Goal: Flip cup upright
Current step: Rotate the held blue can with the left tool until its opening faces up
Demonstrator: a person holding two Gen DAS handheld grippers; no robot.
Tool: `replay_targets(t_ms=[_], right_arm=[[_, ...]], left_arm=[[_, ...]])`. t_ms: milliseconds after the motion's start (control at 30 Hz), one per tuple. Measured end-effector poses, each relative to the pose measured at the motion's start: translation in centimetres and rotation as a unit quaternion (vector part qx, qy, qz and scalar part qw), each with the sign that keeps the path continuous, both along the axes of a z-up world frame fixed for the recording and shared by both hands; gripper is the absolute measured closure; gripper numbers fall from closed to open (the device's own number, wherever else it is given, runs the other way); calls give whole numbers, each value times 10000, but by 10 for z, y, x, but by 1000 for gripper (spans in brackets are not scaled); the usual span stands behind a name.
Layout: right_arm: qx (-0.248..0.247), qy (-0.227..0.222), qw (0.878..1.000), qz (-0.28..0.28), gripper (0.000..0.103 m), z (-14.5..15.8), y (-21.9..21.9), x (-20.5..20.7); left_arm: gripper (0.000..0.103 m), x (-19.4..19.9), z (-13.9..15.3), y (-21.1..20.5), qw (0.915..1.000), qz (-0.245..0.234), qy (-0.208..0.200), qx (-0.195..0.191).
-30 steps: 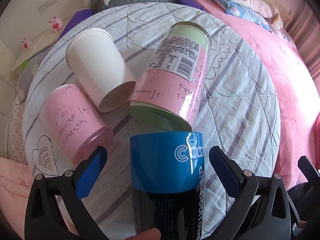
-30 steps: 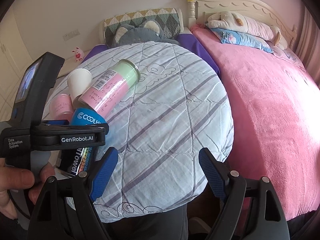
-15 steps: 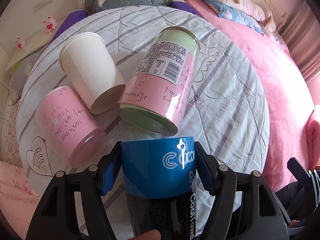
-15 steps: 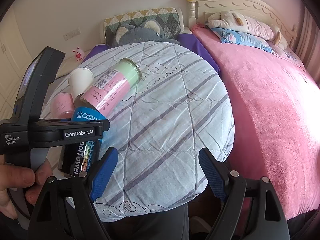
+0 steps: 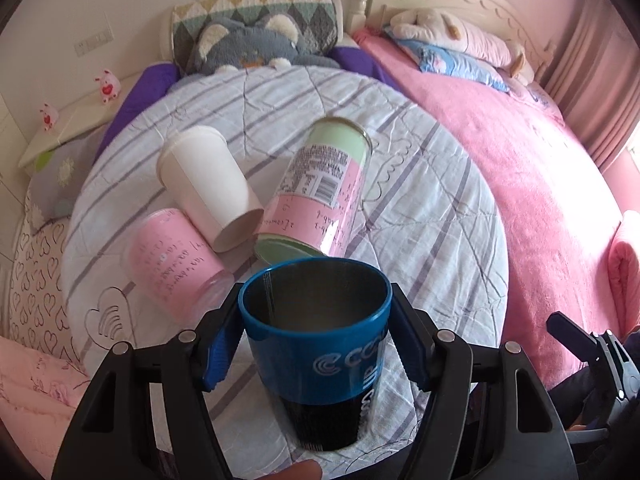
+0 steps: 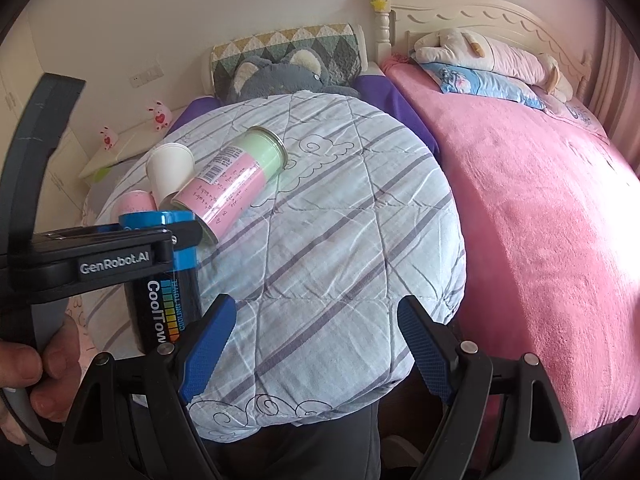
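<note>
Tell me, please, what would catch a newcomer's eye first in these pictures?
First, the blue cup, mouth up, clamped in the left hand-held gripper at the near edge of the striped quilt. Behind it three containers lie on their sides in a cluster: a pink-and-green can, a white cup and a pink cup. The right hand-held gripper is open and empty over the quilt, with the pink bedspread to its right.

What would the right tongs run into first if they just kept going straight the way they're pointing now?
Probably only the striped quilt. The right tongs are open and empty, aimed over bare fabric. The pink-and-green can and the blue cup lie off to their left, though depth is hard to judge.
</note>
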State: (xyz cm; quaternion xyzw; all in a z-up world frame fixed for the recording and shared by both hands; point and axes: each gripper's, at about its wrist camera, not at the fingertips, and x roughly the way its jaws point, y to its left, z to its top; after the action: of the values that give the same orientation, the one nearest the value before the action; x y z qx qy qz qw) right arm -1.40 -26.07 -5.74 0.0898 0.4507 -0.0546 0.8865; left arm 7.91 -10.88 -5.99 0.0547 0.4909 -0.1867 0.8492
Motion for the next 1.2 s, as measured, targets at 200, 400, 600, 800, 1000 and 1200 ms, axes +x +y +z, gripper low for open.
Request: replay_targets(t_ms=[200, 400, 600, 800, 1000, 1200], right_arm=[[-17, -102, 9999, 42, 19, 6, 7, -5], [-58, -183, 9998, 110, 19, 11, 18, -11], [-105, -227, 9995, 169, 19, 14, 27, -17], [-124, -295, 9994, 148, 19, 19, 28, -22], [-112, -316, 9992, 197, 19, 20, 33, -25], [-82, -340, 9991, 242, 19, 20, 36, -27]], left_arm=[[35, -18, 18, 13, 9983, 53, -574, -30], [35, -28, 22, 21, 9946, 156, -1018, 83], [35, -30, 16, 27, 9958, 213, -884, 117], [35, -40, 23, 32, 9964, 200, -815, 148], [35, -50, 21, 40, 9974, 198, -661, 206], [35, -56, 22, 43, 9975, 192, -633, 246]])
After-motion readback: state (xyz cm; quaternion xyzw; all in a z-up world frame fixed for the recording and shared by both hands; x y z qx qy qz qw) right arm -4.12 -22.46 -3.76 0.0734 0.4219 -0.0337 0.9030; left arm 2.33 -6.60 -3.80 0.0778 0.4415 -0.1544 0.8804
